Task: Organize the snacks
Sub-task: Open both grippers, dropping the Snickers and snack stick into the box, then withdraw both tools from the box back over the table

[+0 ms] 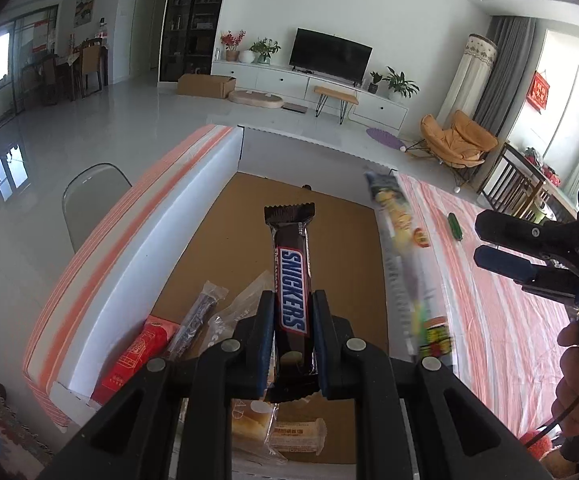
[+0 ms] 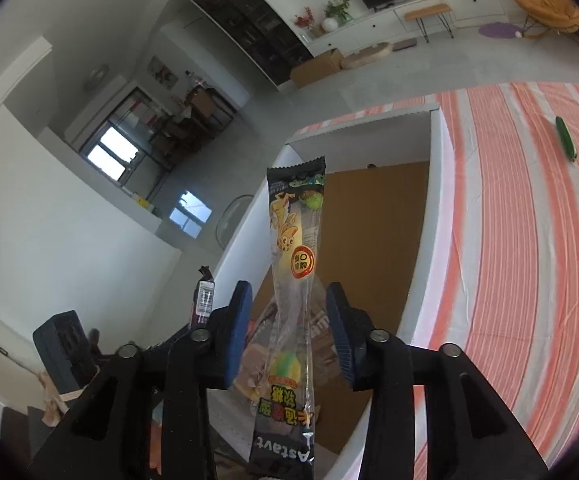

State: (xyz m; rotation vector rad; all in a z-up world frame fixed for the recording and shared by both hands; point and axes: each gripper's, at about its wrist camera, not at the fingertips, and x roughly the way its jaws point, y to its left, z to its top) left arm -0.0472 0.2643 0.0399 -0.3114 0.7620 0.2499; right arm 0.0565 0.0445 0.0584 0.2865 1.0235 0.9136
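My left gripper (image 1: 292, 312) is shut on a brown Snickers bar (image 1: 292, 280), held lengthwise above a white box with a cardboard floor (image 1: 329, 232). In the box lie a red packet (image 1: 137, 356), clear-wrapped snacks (image 1: 225, 316) and a wrapped cake (image 1: 273, 432). My right gripper (image 2: 289, 308) is open, its pads apart on both sides of a long clear candy packet (image 2: 293, 280); nothing visibly grips the packet. That packet shows blurred over the box's right wall in the left wrist view (image 1: 401, 248), left of the right gripper (image 1: 501, 248).
The box sits on a table with an orange-striped cloth (image 2: 529, 260). A small green item (image 2: 566, 138) lies on the cloth to the right. A grey chair (image 1: 89, 196) stands left of the table.
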